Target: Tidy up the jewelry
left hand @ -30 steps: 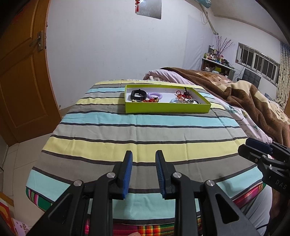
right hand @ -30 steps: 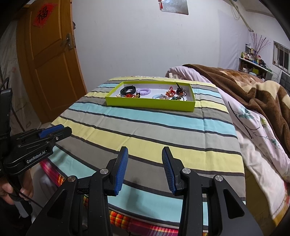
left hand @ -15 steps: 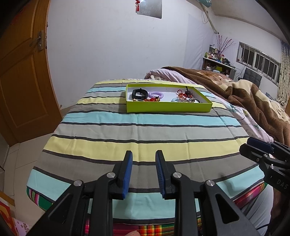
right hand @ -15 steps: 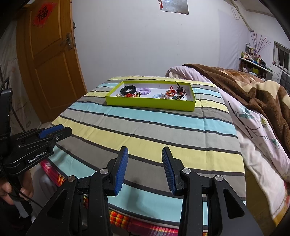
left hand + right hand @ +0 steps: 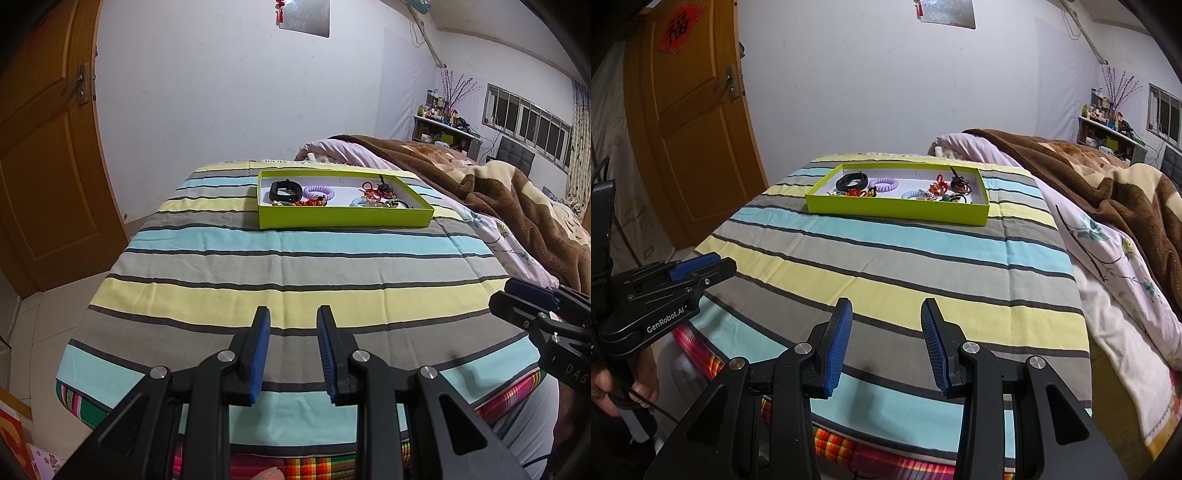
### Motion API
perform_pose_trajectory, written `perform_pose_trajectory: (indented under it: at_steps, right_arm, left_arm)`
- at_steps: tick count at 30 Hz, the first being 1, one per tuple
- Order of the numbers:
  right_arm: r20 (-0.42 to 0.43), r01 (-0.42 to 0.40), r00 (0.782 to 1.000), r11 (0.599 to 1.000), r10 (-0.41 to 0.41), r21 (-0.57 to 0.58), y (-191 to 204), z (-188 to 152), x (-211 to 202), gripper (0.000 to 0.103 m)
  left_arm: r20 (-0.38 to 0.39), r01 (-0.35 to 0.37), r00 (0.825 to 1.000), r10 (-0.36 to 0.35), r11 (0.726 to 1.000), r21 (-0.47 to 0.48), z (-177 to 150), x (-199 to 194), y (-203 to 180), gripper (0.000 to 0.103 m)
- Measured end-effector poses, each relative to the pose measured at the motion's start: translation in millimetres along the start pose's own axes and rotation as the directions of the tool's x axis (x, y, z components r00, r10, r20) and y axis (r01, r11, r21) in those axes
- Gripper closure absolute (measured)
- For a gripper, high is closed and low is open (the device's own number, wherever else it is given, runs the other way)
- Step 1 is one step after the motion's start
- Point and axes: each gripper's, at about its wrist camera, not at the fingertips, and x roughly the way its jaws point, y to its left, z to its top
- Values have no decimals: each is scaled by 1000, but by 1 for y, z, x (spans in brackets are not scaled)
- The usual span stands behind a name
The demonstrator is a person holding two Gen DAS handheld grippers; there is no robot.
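A lime-green tray (image 5: 343, 218) (image 5: 894, 212) lies on the striped bedspread at the far end. It holds a black band (image 5: 283, 190) (image 5: 851, 181), a purple coil hair tie (image 5: 318, 192) (image 5: 883, 183), a light blue coil tie (image 5: 911, 194), and several small red and dark trinkets (image 5: 380, 190) (image 5: 945, 188). My left gripper (image 5: 291, 350) is open and empty above the near edge of the bed. My right gripper (image 5: 886, 343) is open and empty, also at the near edge, far from the tray. Each gripper shows in the other's view, the right (image 5: 535, 306) and the left (image 5: 683, 273).
A brown blanket (image 5: 498, 199) and pink floral quilt (image 5: 1115, 266) are heaped along the bed's right side. A wooden door (image 5: 40, 155) stands at left. A shelf with bottles (image 5: 443, 118) and a window are at the far right.
Both grippers have stayed open and almost still; the left wrist view has shifted very slightly, and the tray sits a touch lower in it.
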Motion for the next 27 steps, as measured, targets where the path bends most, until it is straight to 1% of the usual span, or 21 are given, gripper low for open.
perform_pose_trajectory:
  at_steps: [15, 27]
  right_arm:
    - [-2, 0, 1000, 1000, 0, 0, 0, 0, 0, 63]
    - [-2, 1, 1000, 1000, -1, 0, 0, 0, 0, 63]
  left_arm:
    - [0, -18, 1000, 18, 1000, 9, 1, 0, 1, 76]
    - [0, -59, 998, 59, 998, 13, 1, 3, 2, 76]
